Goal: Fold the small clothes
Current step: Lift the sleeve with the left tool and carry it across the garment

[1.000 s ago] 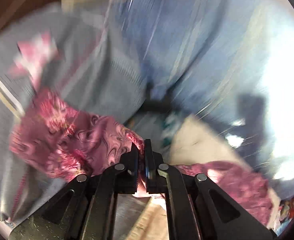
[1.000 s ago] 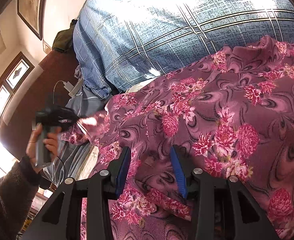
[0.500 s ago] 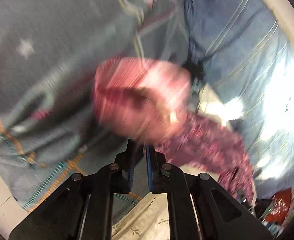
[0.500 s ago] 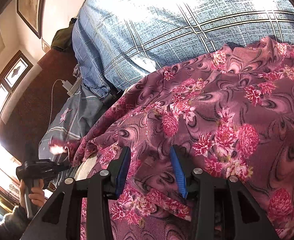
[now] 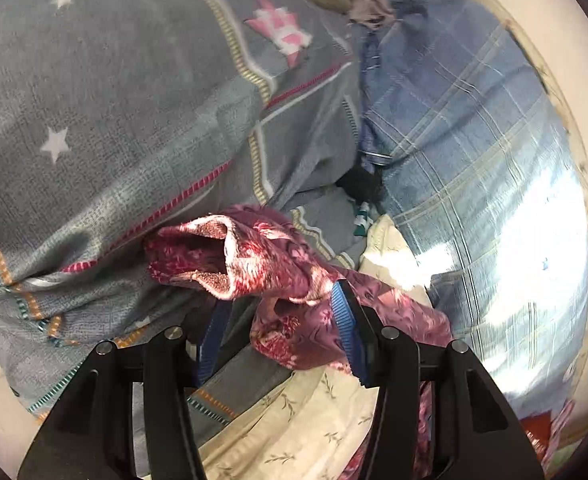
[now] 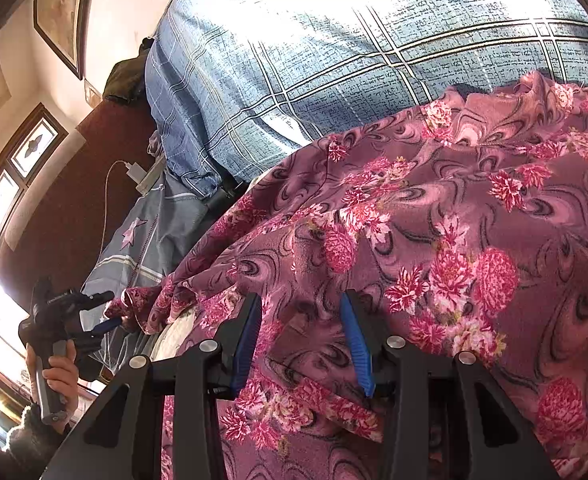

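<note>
A maroon garment with pink flowers is spread wide across the bed in the right wrist view. My right gripper rests on it, its jaws partly open and its blue pads bare, with cloth lying between the fingertips. The garment's sleeve end lies bunched on the grey bedding in the left wrist view. My left gripper is over it with jaws opening; loose cloth hangs between them and leans on the right pad. The same left gripper, held by a hand, shows at the garment's left end.
A blue plaid blanket bulges behind the garment. A grey quilt with stars covers the left side. A cream leaf-print sheet lies under the left gripper. A white charger and cable rest by the dark headboard.
The left gripper carried the pinched sleeve end across and down onto the grey quilt, then its jaws parted and the cloth came loose. The right gripper has kept still.
</note>
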Available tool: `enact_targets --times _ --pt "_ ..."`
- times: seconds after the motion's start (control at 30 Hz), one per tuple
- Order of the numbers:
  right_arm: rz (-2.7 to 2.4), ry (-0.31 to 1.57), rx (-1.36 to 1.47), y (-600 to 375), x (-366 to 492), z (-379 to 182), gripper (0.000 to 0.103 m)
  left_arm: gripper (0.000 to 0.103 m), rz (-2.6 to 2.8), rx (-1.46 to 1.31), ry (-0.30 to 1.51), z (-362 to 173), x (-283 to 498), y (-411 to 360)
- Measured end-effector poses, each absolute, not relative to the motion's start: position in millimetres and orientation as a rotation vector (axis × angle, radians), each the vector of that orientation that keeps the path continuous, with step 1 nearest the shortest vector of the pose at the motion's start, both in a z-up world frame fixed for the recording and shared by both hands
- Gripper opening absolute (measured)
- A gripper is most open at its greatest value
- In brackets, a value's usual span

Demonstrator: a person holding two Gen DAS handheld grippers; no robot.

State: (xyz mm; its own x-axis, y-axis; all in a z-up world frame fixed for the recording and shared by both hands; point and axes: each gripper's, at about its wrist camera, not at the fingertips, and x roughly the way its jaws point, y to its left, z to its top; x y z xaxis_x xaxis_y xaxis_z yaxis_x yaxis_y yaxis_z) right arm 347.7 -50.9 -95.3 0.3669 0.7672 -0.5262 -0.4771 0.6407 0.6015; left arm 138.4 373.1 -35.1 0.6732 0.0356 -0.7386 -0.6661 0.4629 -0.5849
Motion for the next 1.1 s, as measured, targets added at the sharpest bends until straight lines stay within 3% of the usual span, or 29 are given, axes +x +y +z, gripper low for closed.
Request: enact_targets --times 0.27,0.33,0.37,0.4,0.77,0.93,1.1 --pt "0.824 0.877 0.38 -51 348 -95 0.043 0.05 0.505 -1.245 0.671 -60 147 385" --pt "0.824 0.877 0.381 -51 348 -95 0.043 0.035 0.503 -1.255 0.669 -63 152 387" --pt "0.824 0.877 0.381 -51 347 -95 0.043 0.009 0.505 -1.23 0.678 -62 155 388" --pt "0.825 0.877 0.382 -51 347 -95 0.043 0.007 0.497 -1.208 0.688 -60 156 387" --pt "0.823 0.879 0.382 -51 348 -94 0.043 0.006 0.472 -0.669 0.622 40 180 309" --pt "0.825 0.898 0.39 -51 351 -92 0.043 0.006 0.342 -0.568 0.595 74 199 251" --pt "0.688 0.877 0.18 -62 333 -60 0.044 0.006 0.204 -0.528 0.644 82 232 189"
